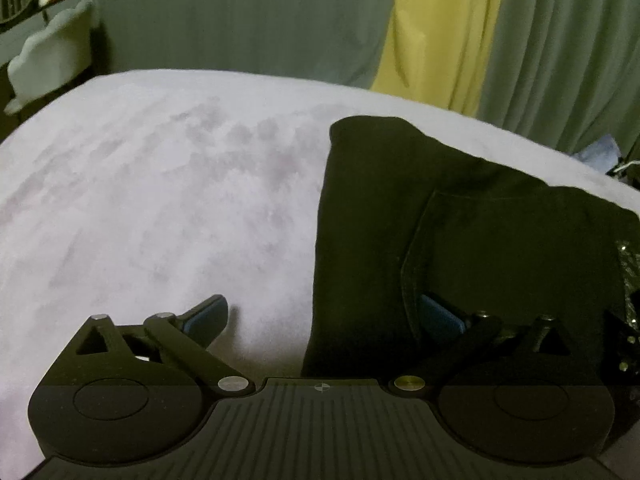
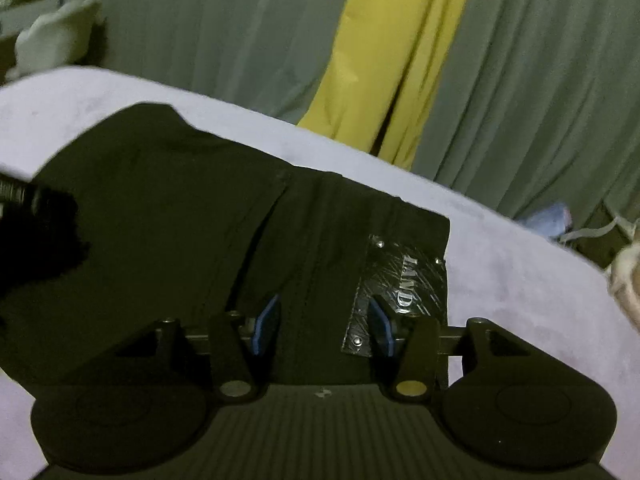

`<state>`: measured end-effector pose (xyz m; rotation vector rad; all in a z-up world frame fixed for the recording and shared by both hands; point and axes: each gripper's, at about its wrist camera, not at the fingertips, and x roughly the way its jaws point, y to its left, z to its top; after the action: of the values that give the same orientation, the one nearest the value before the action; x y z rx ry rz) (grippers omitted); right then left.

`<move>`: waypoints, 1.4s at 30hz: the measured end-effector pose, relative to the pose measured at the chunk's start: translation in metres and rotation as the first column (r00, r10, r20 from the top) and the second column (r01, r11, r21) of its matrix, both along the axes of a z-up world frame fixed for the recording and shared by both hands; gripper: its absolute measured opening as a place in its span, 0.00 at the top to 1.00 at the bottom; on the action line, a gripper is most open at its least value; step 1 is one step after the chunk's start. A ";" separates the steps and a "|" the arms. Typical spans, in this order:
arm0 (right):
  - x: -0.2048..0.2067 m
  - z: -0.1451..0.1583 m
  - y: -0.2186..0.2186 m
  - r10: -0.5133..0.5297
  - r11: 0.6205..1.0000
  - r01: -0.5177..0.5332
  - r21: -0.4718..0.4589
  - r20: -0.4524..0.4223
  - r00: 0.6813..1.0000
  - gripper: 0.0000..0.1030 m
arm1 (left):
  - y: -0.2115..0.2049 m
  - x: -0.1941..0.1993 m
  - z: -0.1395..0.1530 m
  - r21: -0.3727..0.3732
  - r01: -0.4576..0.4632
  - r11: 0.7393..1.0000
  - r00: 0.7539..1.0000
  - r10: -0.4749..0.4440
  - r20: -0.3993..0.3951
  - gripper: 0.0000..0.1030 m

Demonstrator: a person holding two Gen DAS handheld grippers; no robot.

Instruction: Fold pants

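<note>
Black pants [image 1: 460, 240] lie folded on a lavender bed cover [image 1: 160, 200]. My left gripper [image 1: 324, 316] is open wide. Its left fingertip [image 1: 208, 312] hangs over the bare cover, and its right fingertip [image 1: 440, 316] is over the pants' near left part, by a pocket seam. In the right wrist view the pants [image 2: 180, 220] show a shiny black label patch [image 2: 404, 280] with silver letters. My right gripper [image 2: 324, 328] stands half open low over the cloth, one blue pad left of a seam and the other on the patch's edge. The cloth between them lies flat, not pinched.
Green curtains [image 1: 240, 20] with a yellow strip [image 1: 436, 40] hang behind the bed. A pale chair [image 1: 52, 52] stands at the far left. Blue cloth [image 2: 548, 220] and cords lie off the bed's right edge. A dark blurred shape [image 2: 36, 220] intrudes at the left edge of the right wrist view.
</note>
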<state>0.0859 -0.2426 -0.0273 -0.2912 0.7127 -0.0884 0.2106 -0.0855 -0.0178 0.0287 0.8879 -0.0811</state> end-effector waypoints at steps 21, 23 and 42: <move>-0.062 0.009 -0.040 -0.147 0.978 0.150 0.145 -0.030 0.989 0.41 | -0.035 -0.057 0.006 0.082 0.097 0.992 0.995 -0.096 -0.010 0.00; -0.062 0.007 -0.042 -0.148 0.978 0.152 0.140 -0.040 0.988 0.37 | -0.036 -0.056 0.004 0.083 0.094 0.992 0.996 -0.093 -0.017 0.00; -0.071 0.013 -0.079 -0.277 0.909 0.280 0.309 -0.053 0.959 0.16 | -0.009 -0.050 0.026 0.018 0.007 1.000 0.996 -0.008 0.085 0.00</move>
<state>0.0153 -0.3211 -0.0143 0.1189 0.7606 -0.2434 0.1607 -0.0948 0.0086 0.0520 0.8036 -0.0783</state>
